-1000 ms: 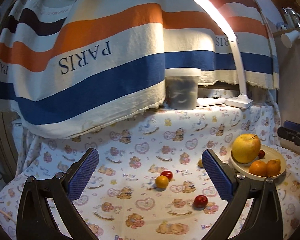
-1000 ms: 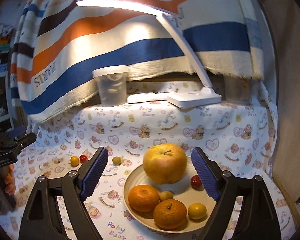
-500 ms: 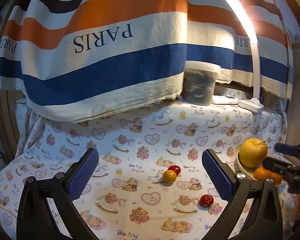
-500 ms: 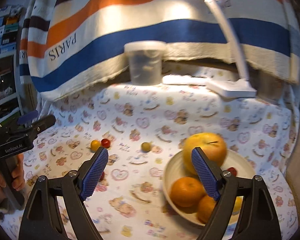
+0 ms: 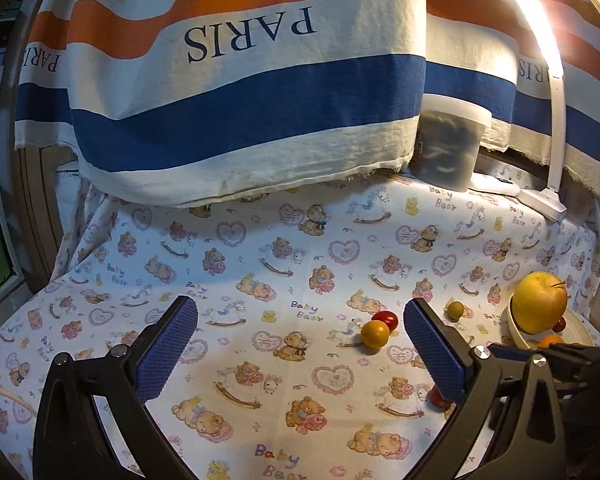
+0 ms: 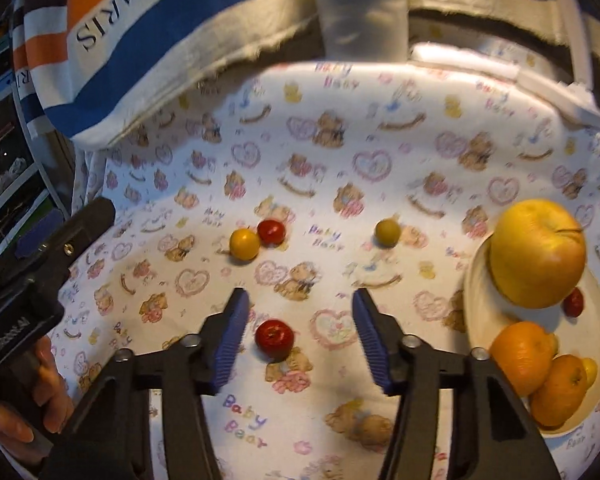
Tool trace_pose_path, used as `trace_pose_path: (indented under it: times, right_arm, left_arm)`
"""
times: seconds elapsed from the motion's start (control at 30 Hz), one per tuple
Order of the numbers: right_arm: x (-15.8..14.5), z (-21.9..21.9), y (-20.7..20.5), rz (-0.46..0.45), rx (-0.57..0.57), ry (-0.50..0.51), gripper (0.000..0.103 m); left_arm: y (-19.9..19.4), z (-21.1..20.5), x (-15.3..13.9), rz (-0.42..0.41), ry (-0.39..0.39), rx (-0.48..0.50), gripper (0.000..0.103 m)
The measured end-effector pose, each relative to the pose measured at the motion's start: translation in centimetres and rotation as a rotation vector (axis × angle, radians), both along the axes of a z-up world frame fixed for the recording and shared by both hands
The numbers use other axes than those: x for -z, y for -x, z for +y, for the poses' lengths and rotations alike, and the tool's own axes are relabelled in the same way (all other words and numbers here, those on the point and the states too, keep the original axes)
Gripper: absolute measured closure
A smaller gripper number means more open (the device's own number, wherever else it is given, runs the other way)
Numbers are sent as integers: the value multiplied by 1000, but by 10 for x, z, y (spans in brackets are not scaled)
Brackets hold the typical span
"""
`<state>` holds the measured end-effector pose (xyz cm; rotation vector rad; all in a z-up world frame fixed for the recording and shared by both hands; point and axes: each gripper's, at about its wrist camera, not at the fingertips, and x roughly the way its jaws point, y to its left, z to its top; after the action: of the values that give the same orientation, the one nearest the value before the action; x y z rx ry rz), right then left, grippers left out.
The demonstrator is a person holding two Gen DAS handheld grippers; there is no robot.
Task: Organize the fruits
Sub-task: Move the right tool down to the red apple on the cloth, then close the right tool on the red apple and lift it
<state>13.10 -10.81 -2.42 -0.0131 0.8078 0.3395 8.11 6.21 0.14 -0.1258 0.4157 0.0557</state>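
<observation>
While its jaws have just been closing, the right tool [image 6: 298,334] stands apart around a small dark-red round fruit [image 6: 275,337], nearer its left pad, untouched; cream plate [image 6: 478,280] of fruit right. Left tool [image 5: 300,354] wide open, empty.

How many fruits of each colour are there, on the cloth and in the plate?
Red: 3
Yellow: 3, counting the big apple
Orange: 2
Olive-green: 1
Total: 9 in sight; more may hide behind the big ones.
</observation>
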Motion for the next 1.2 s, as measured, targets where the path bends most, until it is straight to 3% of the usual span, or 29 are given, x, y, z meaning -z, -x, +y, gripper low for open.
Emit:
trace_pose_path:
  times: [0.27, 0.43, 0.6, 0.83, 1.0, 1.2]
  right_arm:
    - [16, 3, -2, 22, -30, 27, 66]
    - [21, 17, 1, 18, -84, 89, 72]
    - [24, 19, 2, 33, -104, 88, 76]
    - [26, 27, 7, 6, -120, 155, 77]
    - [34, 27, 2, 59, -145, 174, 77]
    - [30, 28, 5, 44, -144, 158, 76]
  left_arm:
    - [-2, -5, 1, 14, -20, 0, 1]
    - [4, -12, -2, -30, -58, -8, 1]
    - [5, -11, -4, -34, -54, -4, 1]
    - [6, -17, -3, -37, -80, 6, 1]
    - [6, -24, -2, -45, -114, 22, 1]
    - [7, -28, 0, -37, -122, 38, 1]
